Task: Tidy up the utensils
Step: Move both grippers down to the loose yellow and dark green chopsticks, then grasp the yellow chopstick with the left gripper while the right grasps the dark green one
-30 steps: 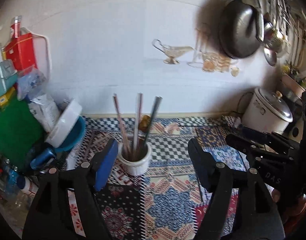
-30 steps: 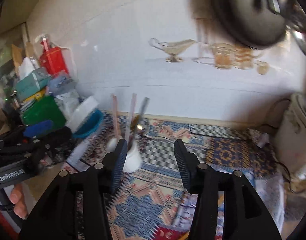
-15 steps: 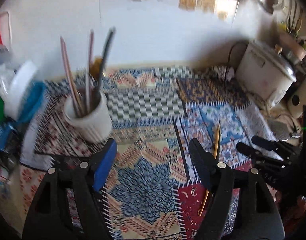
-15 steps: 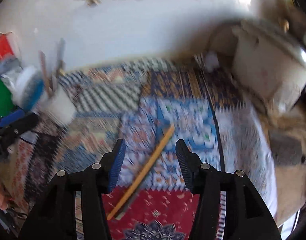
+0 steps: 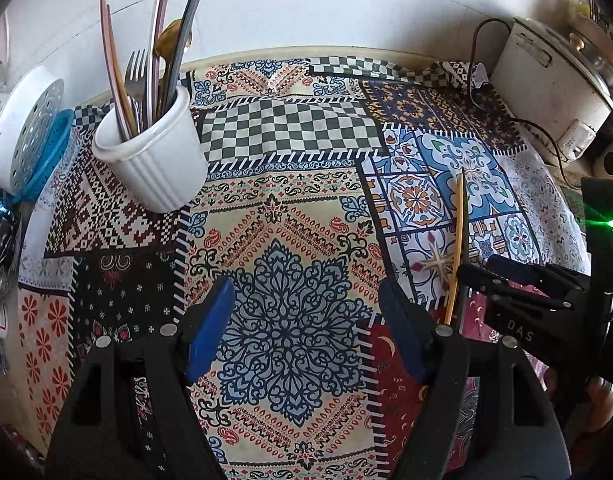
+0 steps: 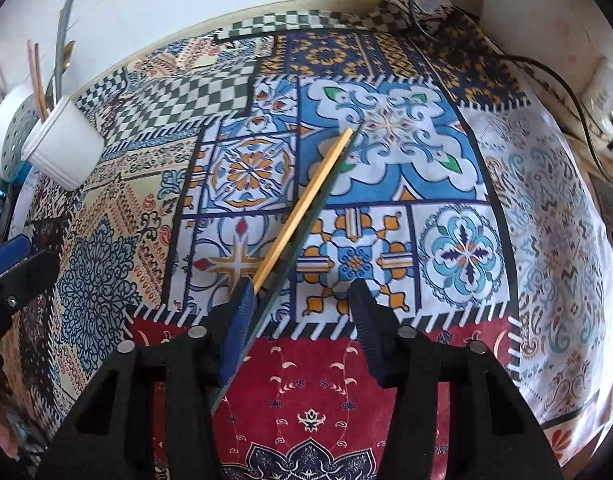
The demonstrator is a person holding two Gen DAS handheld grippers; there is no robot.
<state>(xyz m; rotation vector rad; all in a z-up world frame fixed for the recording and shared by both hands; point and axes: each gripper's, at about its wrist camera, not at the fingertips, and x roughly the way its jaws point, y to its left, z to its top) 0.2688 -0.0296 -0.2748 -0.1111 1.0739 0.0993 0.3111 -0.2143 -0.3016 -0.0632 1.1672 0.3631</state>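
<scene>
near end of chopsticks hidden behind right tongs' finger, cooker cropped by frame edge

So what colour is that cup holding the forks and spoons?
White, with a ribbed wall. The utensil cup shows best in the left wrist view.

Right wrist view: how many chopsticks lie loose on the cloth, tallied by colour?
yellow chopstick: 1
dark green chopstick: 1
Total: 2, side by side on the patterned cloth.
</scene>
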